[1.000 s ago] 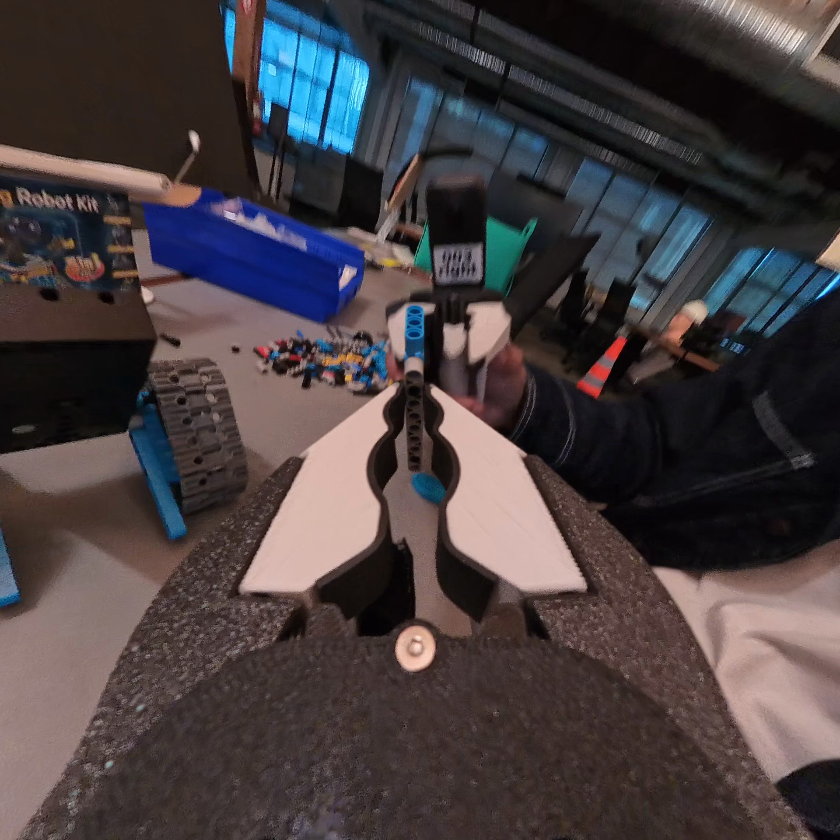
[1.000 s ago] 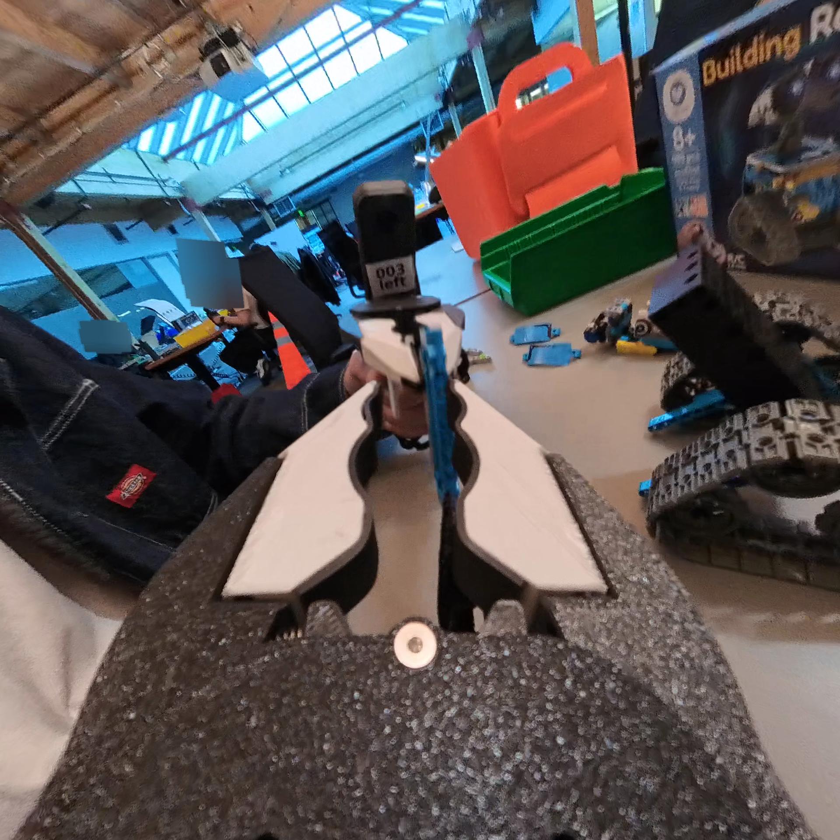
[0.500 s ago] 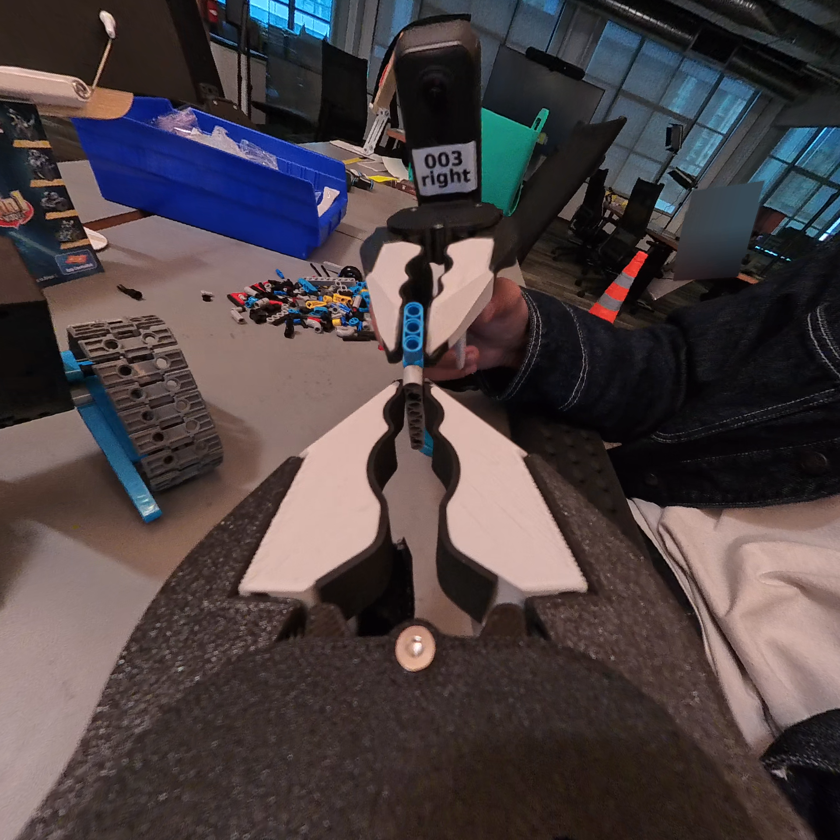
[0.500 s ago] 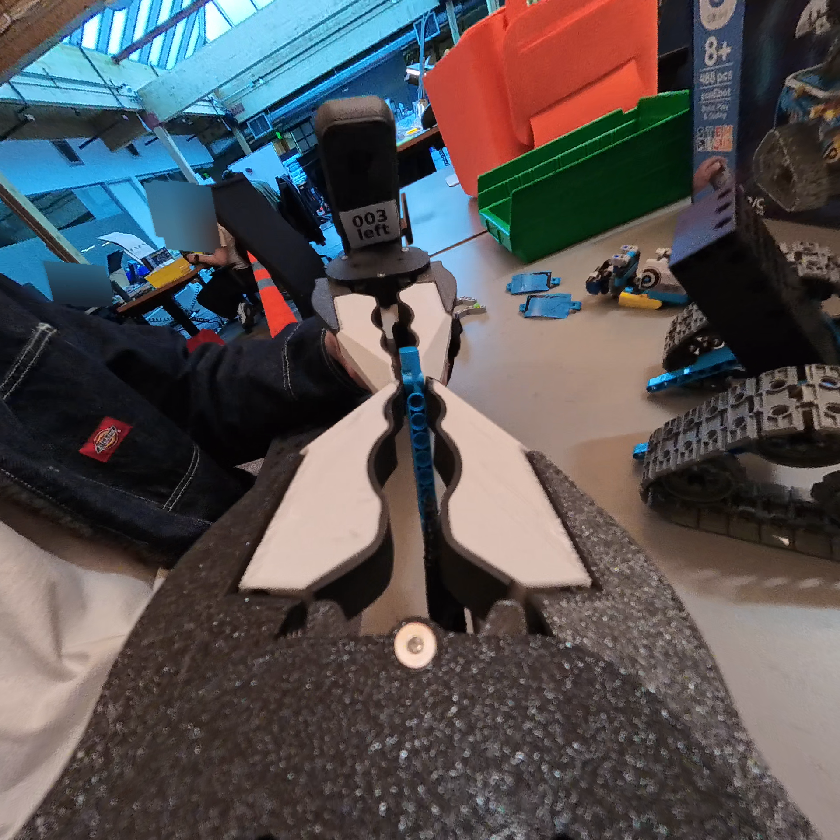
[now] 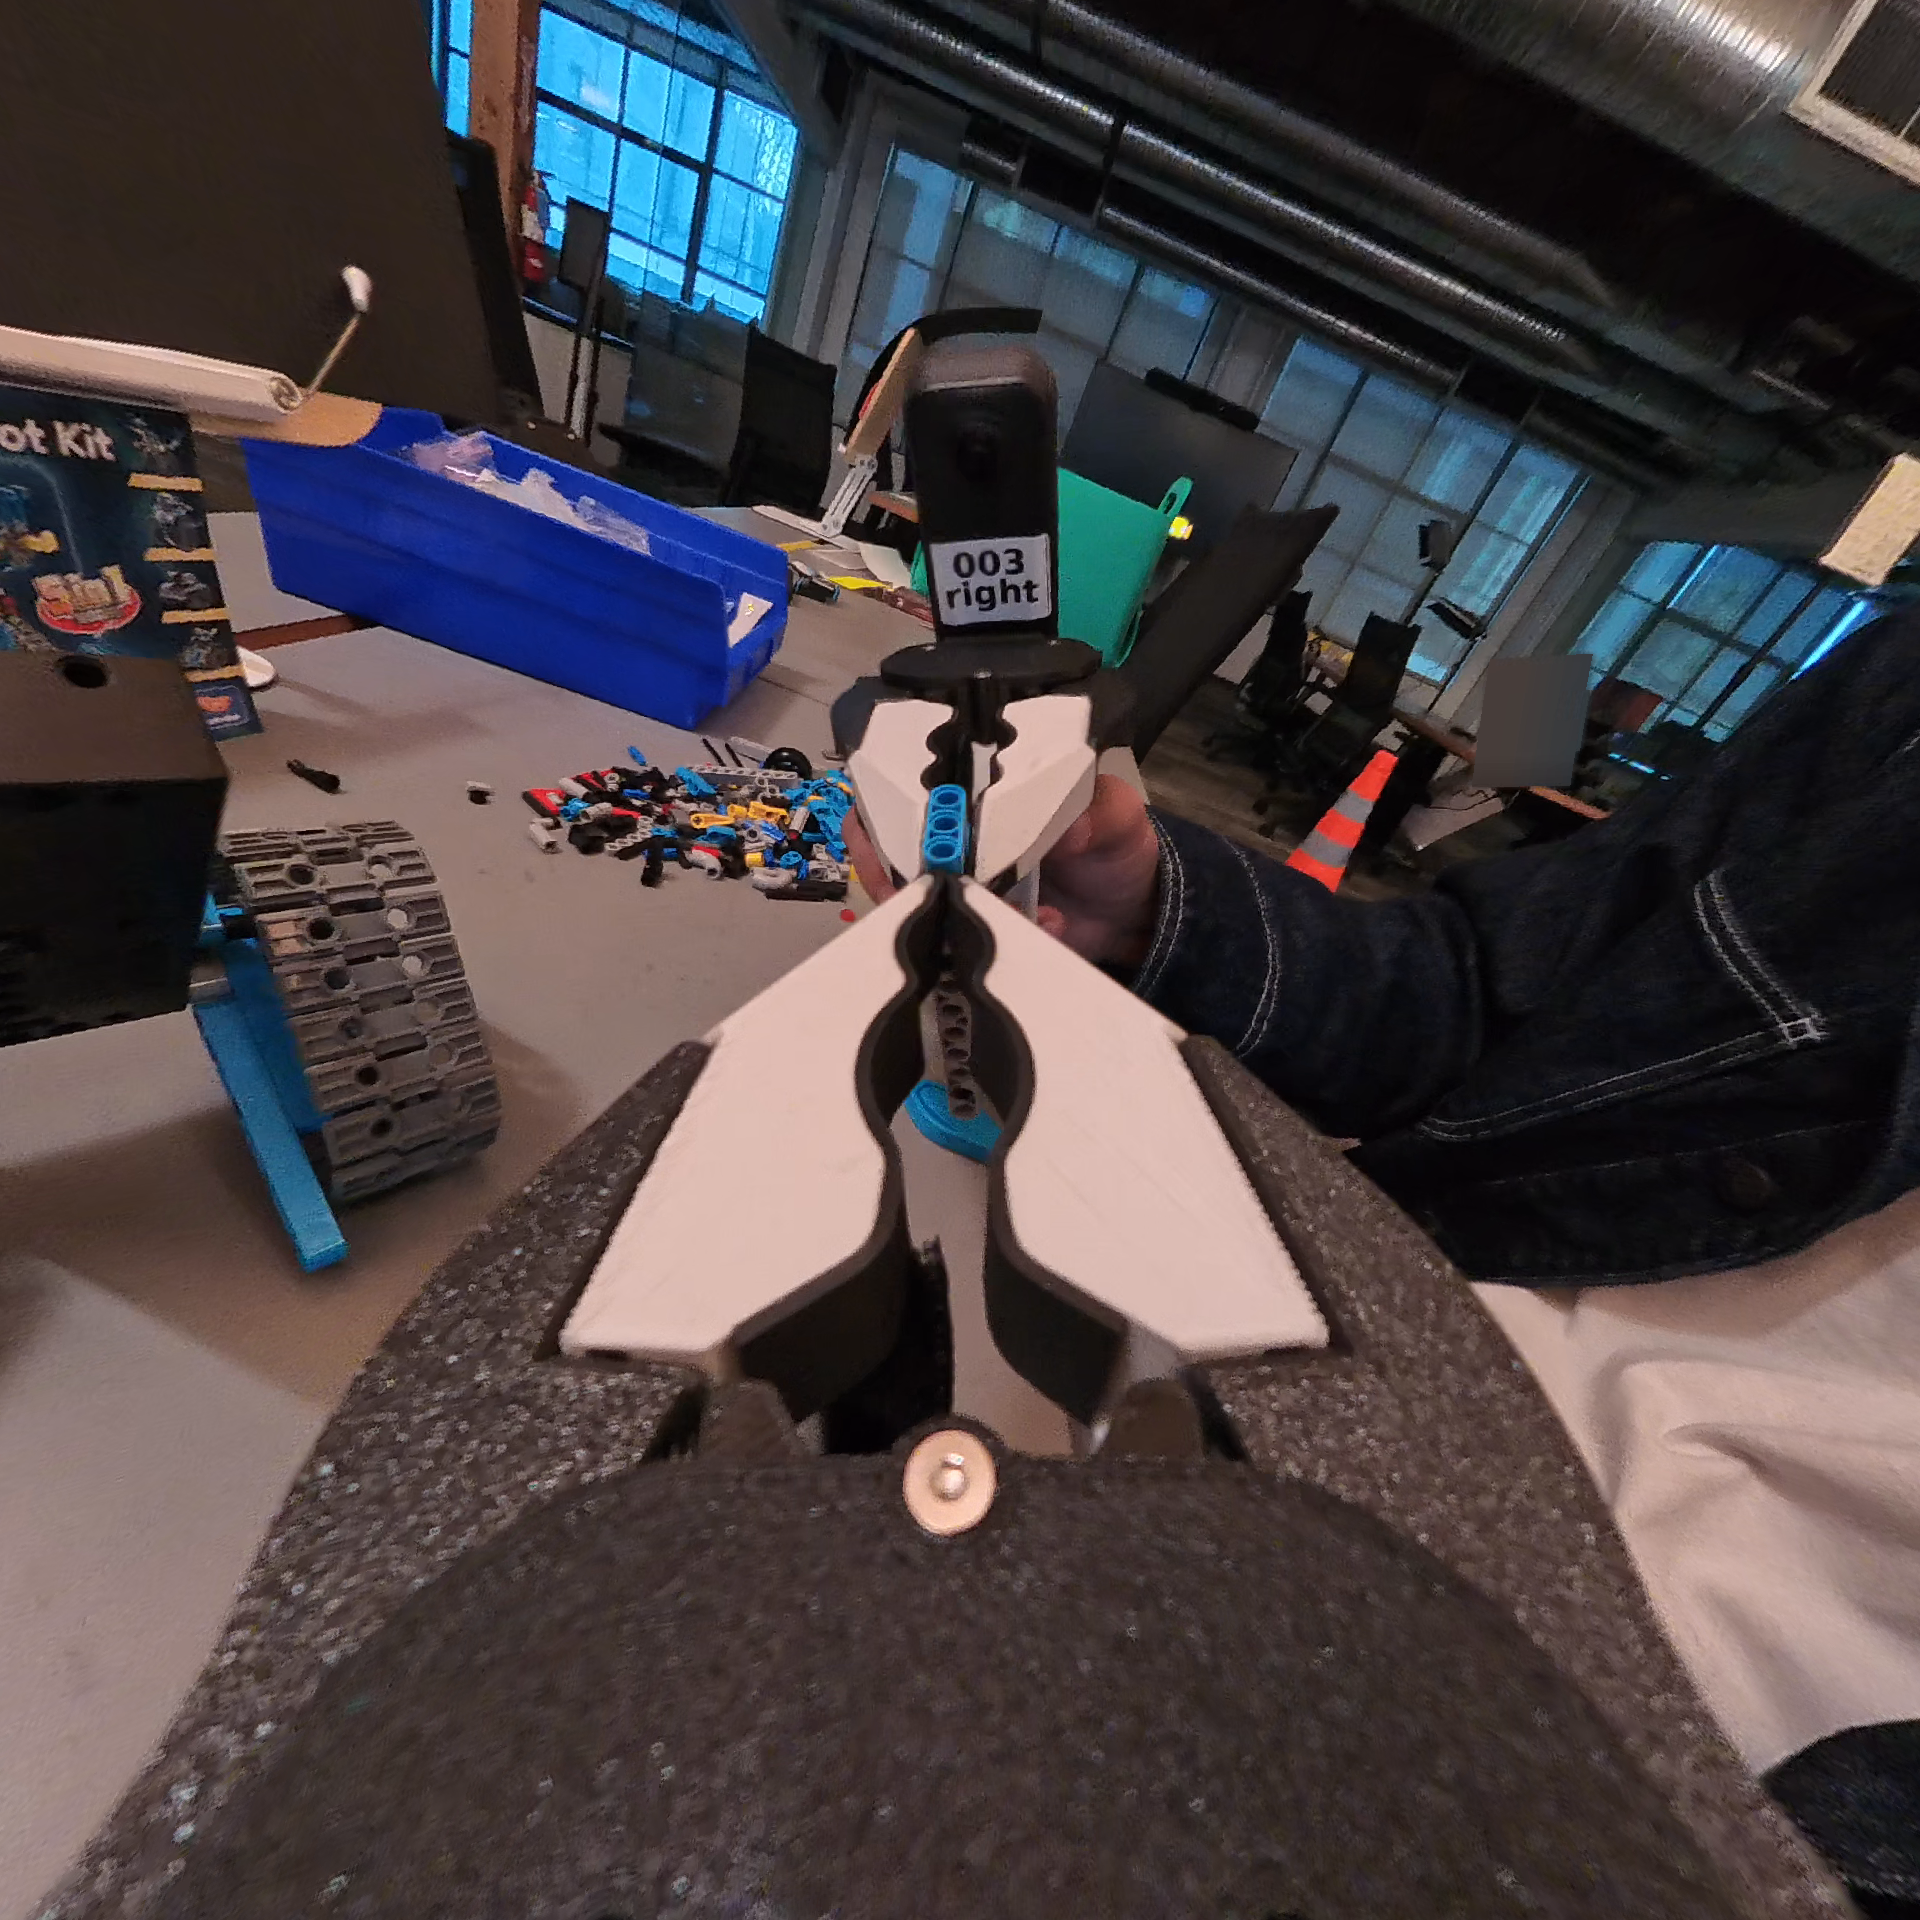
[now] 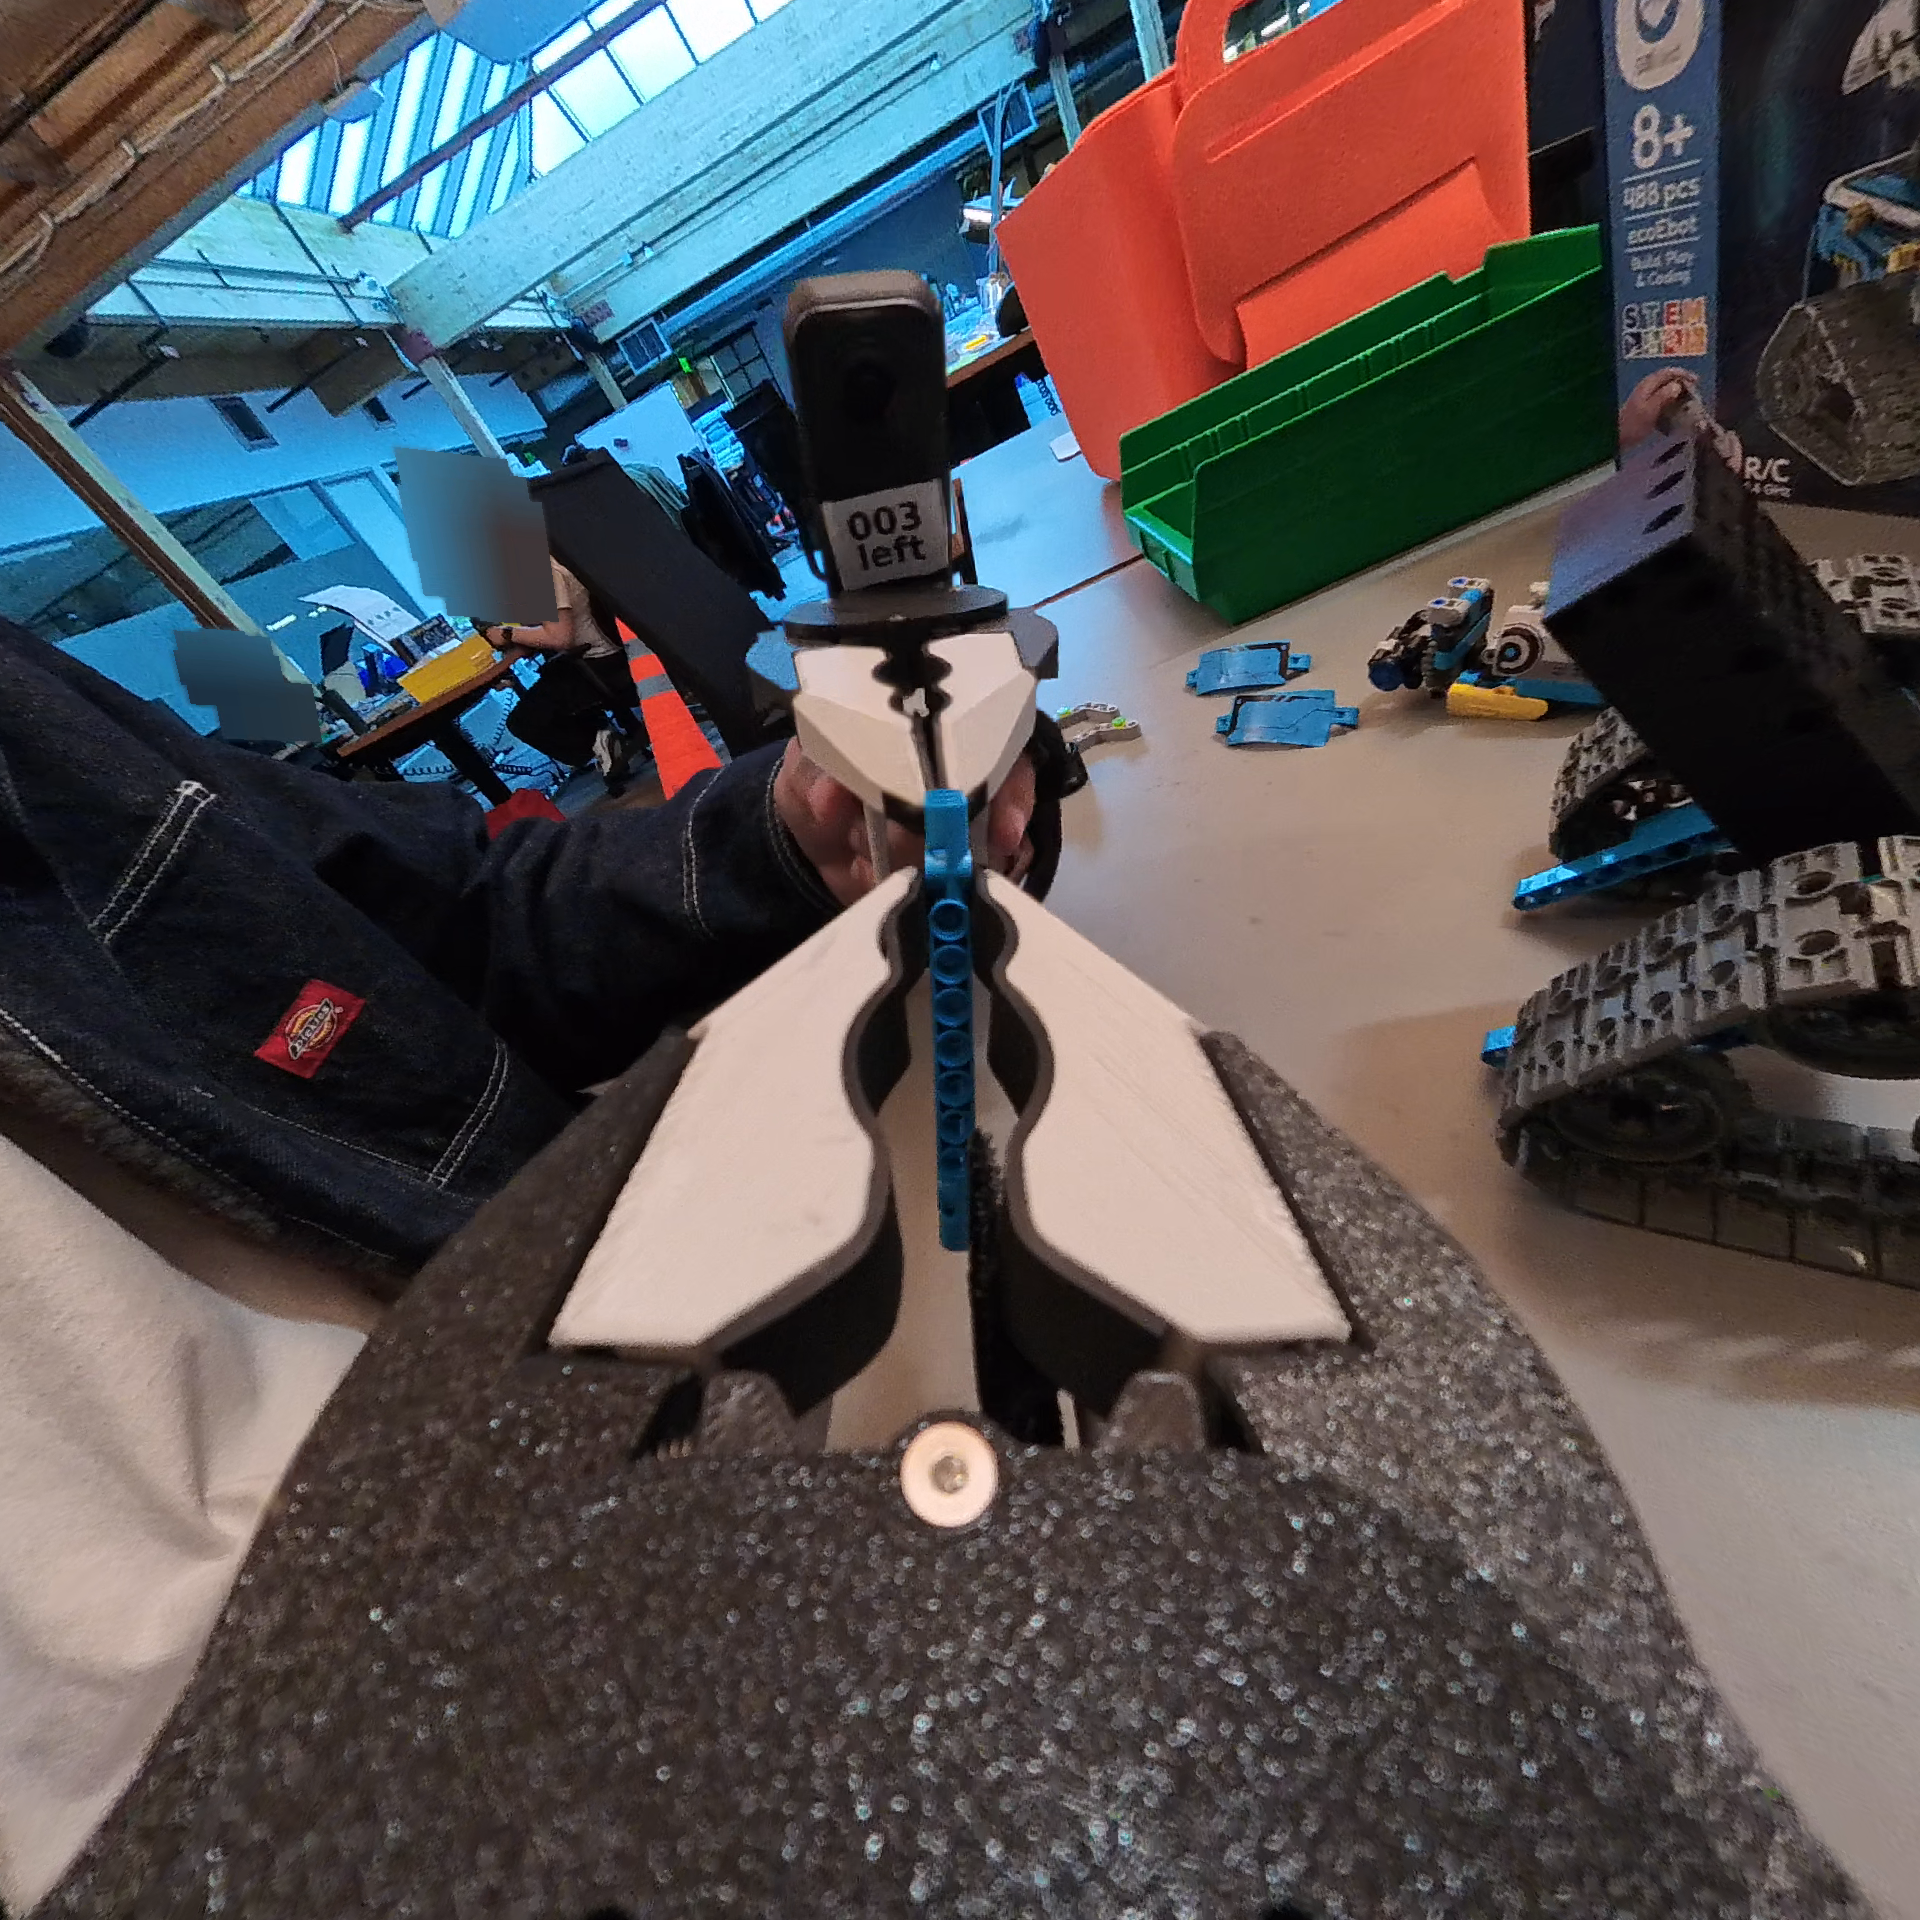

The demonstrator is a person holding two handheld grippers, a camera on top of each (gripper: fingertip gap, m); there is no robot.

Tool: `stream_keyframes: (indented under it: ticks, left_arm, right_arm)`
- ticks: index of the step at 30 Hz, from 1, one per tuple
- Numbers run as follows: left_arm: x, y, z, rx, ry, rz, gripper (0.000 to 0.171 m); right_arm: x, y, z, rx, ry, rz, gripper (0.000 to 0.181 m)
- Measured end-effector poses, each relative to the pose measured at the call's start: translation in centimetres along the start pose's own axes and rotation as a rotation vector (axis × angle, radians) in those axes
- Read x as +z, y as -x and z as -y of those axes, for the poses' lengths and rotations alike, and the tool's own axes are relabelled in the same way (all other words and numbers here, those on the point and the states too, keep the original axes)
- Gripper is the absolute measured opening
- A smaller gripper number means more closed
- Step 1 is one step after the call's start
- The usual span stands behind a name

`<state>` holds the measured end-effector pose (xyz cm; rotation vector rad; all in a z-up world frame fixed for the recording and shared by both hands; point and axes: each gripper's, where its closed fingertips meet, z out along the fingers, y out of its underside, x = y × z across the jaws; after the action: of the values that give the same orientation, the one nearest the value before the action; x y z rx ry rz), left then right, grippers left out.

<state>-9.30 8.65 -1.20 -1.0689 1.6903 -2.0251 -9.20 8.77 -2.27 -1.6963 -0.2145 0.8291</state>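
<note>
My left gripper (image 5: 943, 885) is shut on a dark grey holed beam (image 5: 951, 1023) with a blue round piece (image 5: 951, 1127) at its near end. My right gripper (image 6: 948, 878) is shut on a long blue holed beam (image 6: 951, 1039). The two grippers face each other tip to tip above the grey table (image 5: 623, 966). The blue beam's end (image 5: 945, 831) meets the left gripper's tips. The right gripper (image 5: 961, 821) shows in the left wrist view, and the left gripper (image 6: 920, 764) in the right wrist view. A hand in a dark denim sleeve (image 5: 1455, 977) holds each.
A tracked toy vehicle (image 5: 353, 997) with a black box (image 5: 94, 831) stands on the left; it also shows in the right wrist view (image 6: 1714, 987). There is a pile of small parts (image 5: 707, 821), a blue bin (image 5: 499, 561), a green bin (image 6: 1351, 457), an orange bag (image 6: 1247, 208), blue panels (image 6: 1278, 717) and a kit box (image 6: 1766, 208). My left and right fingertips are right by each other.
Both grippers stay shut and tip to tip. The pair dipped towards the table half a second ago and has tilted back up. Neither grip has changed.
</note>
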Motion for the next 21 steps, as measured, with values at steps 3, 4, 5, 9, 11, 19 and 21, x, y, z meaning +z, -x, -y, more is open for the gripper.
stream_keyframes:
  ticks: [3, 4, 5, 9, 11, 19, 21]
  left_arm:
    - [-0.2, -0.3, 0.8, 0.051, -0.037, 0.014, 0.0]
    - [-0.3, -0.4, 1.0, 0.056, -0.052, 0.016, 0.004]
    - [-0.2, -0.4, 1.0, 0.04, -0.049, 0.008, 0.016]
    - [0.2, -0.8, 0.3, 0.04, -0.015, -0.011, 0.016]
    - [0.2, -0.7, 0.3, 0.041, -0.015, -0.009, 0.006]
    - [0.3, -0.7, -0.2, 0.037, 0.02, -0.008, 0.005]
    - [0.3, -0.6, -0.5, 0.028, 0.035, -0.013, 0.005]
  right_arm:
    - [-0.2, 0.2, 0.7, 0.029, -0.048, 0.019, 0.005]
    - [-0.3, 0.2, 1.0, 0.032, -0.059, 0.025, 0.005]
    - [-0.5, 0.2, 1.1, 0.035, -0.068, 0.03, 0.005]
    - [-0.3, 0.6, 1.0, 0.03, -0.061, 0.049, 0.005]
    - [-0.2, 0.7, 1.0, 0.027, -0.061, 0.052, 0.005]
    - [0.0, 0.7, 0.7, 0.019, -0.047, 0.042, 0.005]
    - [0.1, 0.6, 0.6, -0.01, -0.042, 0.024, 0.005]
